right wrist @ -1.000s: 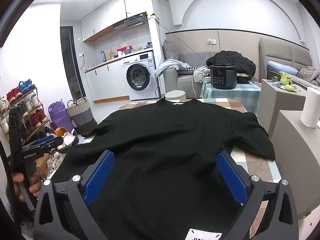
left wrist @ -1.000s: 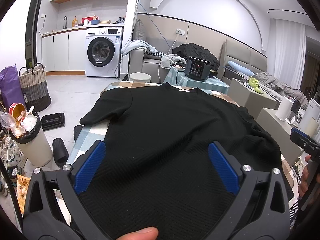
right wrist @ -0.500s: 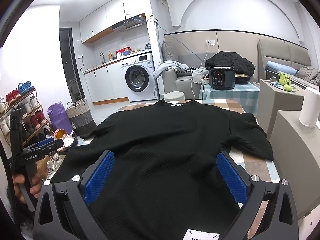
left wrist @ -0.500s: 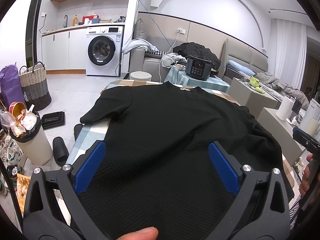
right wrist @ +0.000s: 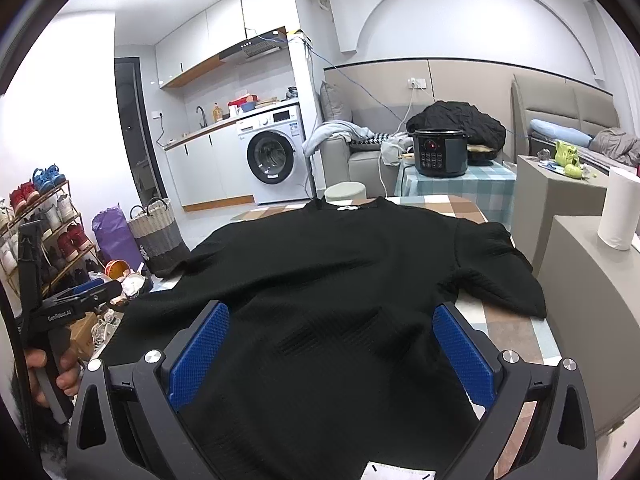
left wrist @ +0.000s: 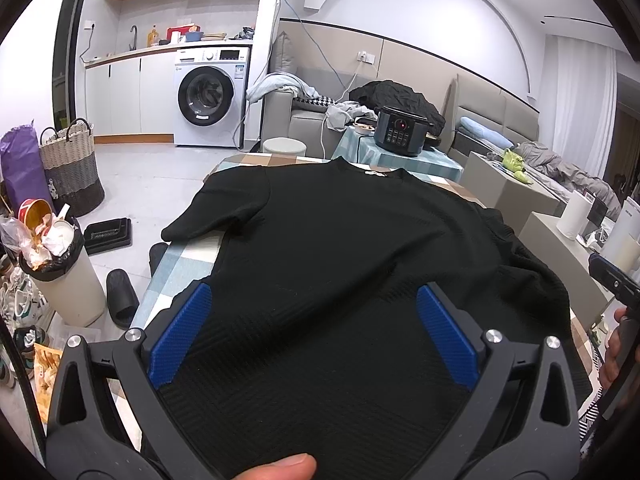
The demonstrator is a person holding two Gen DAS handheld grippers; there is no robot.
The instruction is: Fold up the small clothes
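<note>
A black short-sleeved T-shirt [left wrist: 344, 240] lies spread flat on a checked table [left wrist: 180, 264], collar at the far end with a small white label. My left gripper [left wrist: 312, 308] hovers open above its lower half, blue pads wide apart with nothing between them. In the right wrist view the same T-shirt [right wrist: 340, 280] fills the middle. My right gripper [right wrist: 330, 328] is open over the hem area too, empty. A white tag [right wrist: 400, 472] shows at the near hem. Each view catches the other gripper's handle in a hand at its edge.
A full waste bin [left wrist: 60, 276], slippers [left wrist: 120, 296] and a woven basket [left wrist: 68, 172] stand on the floor at the left. Grey cabinets with a paper roll [right wrist: 620, 208] stand close on the right. A pressure cooker [right wrist: 440, 152] sits on a small table behind.
Both grippers have stayed open over the shirt. The views shifted only slightly; the shirt has not moved.
</note>
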